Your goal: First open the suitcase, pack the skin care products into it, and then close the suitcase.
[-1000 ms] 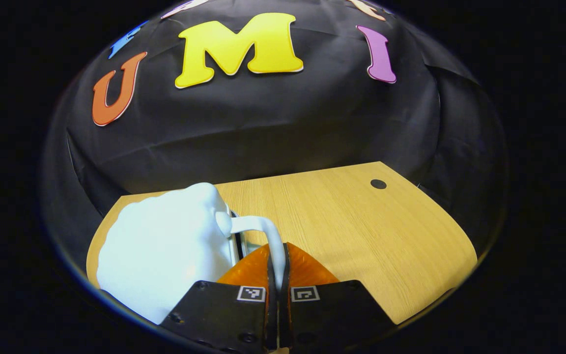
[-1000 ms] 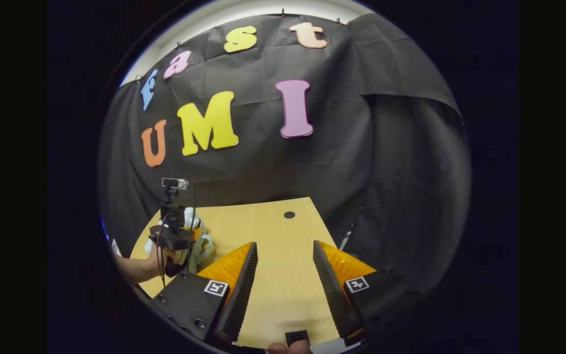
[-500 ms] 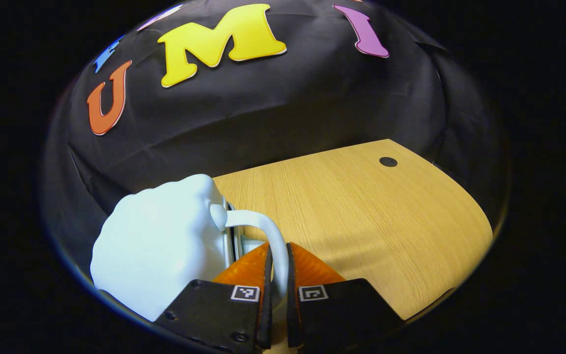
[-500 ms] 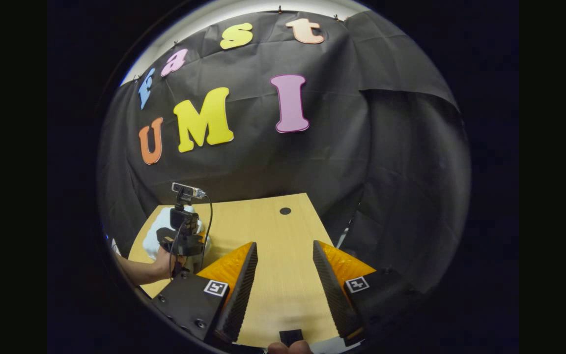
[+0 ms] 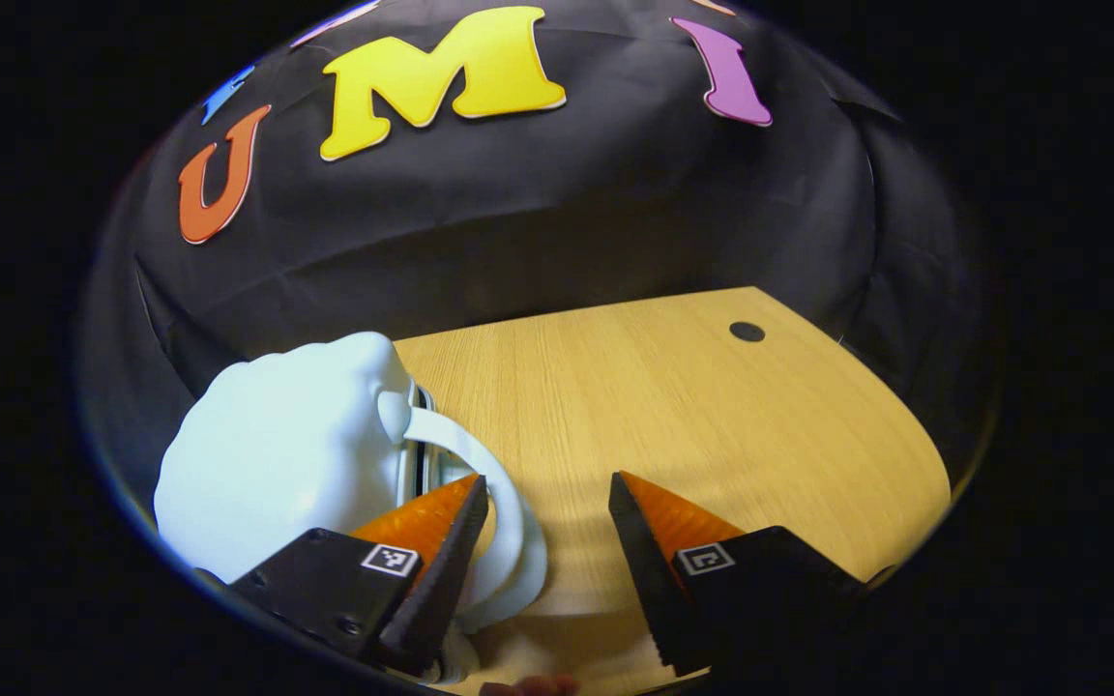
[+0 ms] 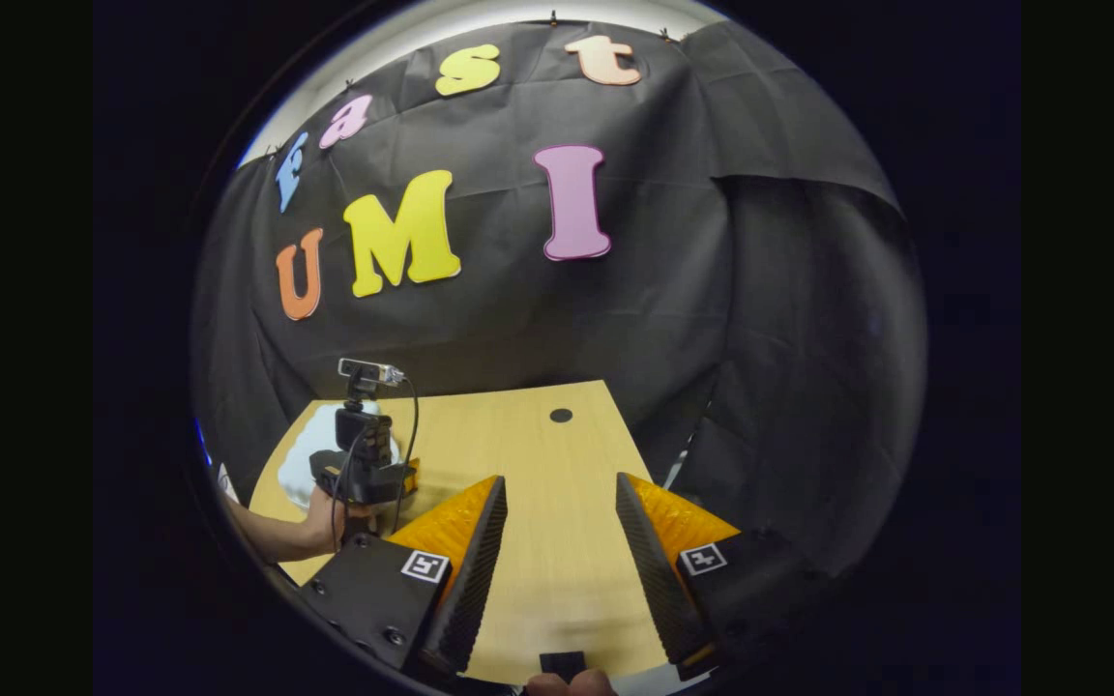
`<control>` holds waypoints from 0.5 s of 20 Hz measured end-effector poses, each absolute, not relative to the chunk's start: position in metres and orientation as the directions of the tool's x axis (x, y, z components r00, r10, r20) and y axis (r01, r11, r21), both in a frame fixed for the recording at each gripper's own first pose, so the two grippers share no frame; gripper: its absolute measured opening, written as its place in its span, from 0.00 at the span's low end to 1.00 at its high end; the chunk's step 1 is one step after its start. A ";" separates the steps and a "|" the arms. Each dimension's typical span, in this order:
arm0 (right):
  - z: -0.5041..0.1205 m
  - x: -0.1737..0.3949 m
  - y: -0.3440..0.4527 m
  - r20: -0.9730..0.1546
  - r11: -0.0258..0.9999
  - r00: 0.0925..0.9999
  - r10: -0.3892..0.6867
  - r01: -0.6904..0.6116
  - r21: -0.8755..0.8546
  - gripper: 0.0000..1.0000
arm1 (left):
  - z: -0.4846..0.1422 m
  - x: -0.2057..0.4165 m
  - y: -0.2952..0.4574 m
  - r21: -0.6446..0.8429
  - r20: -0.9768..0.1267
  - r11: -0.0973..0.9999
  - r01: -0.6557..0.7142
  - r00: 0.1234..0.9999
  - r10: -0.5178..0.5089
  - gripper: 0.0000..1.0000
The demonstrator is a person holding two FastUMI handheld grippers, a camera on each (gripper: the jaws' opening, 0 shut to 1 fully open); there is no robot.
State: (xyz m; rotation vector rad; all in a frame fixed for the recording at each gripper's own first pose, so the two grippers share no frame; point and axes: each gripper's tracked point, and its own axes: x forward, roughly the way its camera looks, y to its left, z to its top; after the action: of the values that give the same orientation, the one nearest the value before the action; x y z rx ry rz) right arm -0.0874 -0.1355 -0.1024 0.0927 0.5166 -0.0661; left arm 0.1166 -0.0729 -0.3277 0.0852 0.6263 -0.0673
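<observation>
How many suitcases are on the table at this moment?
1. The pale suitcase sits at the table's left side, its handle beside the open left tool; it appears far left in the right gripper view.

A pale suitcase [image 5: 277, 464] rests on the light wooden table [image 5: 692, 425].

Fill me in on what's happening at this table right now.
A person works two handheld grippers over a wooden table. The left gripper is open, and the handle of a pale blue suitcase lies against its left finger, ungripped. The suitcase looks shut and lies at the table's left end. The right gripper hovers open over bare tabletop. I see no skin care products.
</observation>
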 end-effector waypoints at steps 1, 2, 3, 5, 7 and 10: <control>-0.099 -0.082 -0.134 -0.482 0.994 0.876 -0.034 0.078 0.071 0.69 | -0.304 0.119 -0.074 0.070 -0.532 0.994 0.089 0.846 -0.038 0.99; -0.096 -0.076 -0.128 -0.466 0.995 0.884 -0.018 0.063 0.081 0.69 | -0.278 0.119 -0.077 0.055 -0.484 0.994 0.092 0.873 -0.054 1.00; -0.088 -0.064 -0.117 -0.439 0.996 0.899 0.010 0.030 0.082 0.69 | -0.246 0.115 -0.077 0.022 -0.438 0.996 0.081 0.897 -0.063 0.99; -0.070 -0.049 -0.099 -0.377 0.998 0.925 0.042 -0.025 0.051 0.69 | -0.177 0.102 -0.065 -0.026 -0.346 0.999 0.042 0.937 -0.048 0.99; -0.053 -0.038 -0.079 -0.325 0.997 0.942 0.077 -0.071 0.033 0.69 | -0.136 0.089 -0.056 -0.042 -0.286 0.999 0.031 0.957 -0.042 0.99; -0.026 -0.019 -0.045 -0.237 0.992 0.963 0.125 -0.118 0.042 0.69 | -0.078 0.065 -0.029 -0.044 -0.200 0.999 0.005 0.980 -0.014 0.99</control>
State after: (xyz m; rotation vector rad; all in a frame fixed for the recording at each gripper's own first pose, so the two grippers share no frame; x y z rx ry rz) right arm -0.0185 -0.0451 -0.0261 0.0274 0.2416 0.1229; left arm 0.0653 -0.0288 -0.0776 -0.0435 0.2018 -0.0095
